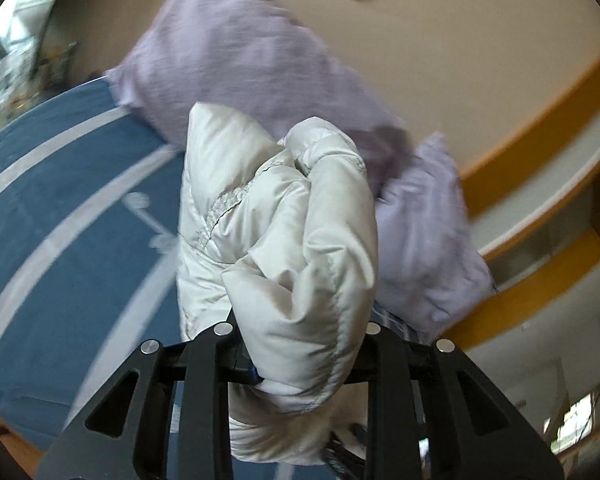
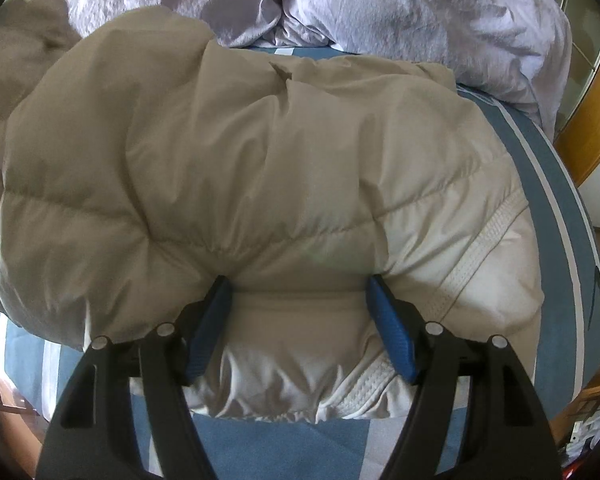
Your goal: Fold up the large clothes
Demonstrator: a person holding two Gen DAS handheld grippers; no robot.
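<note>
The puffer jacket (image 2: 260, 168) is quilted and glossy, a pale beige-white shell stitched into soft swollen panels, with flat ribbed seam tape running down one edge. It lies heaped on a bed covered by a blue sheet (image 2: 556, 184) with broad white stripes; crumpled lilac pillows (image 2: 420, 4) with a satiny sheen sit at the far end, touching the jacket's far edge.

The left hand-held gripper (image 1: 300, 360) is clamped on a bunched wad of the jacket (image 1: 284, 220), which bulges forward out of its black arms and is lifted clear of the sheet (image 1: 60, 220); the pads are buried in fabric.

The right hand-held gripper (image 2: 300, 320) points steeply down at the near hem, its ribbed blue pads (image 2: 208, 332) set wide apart, the tips pressing into the puffy fold with a band of jacket between them
</note>
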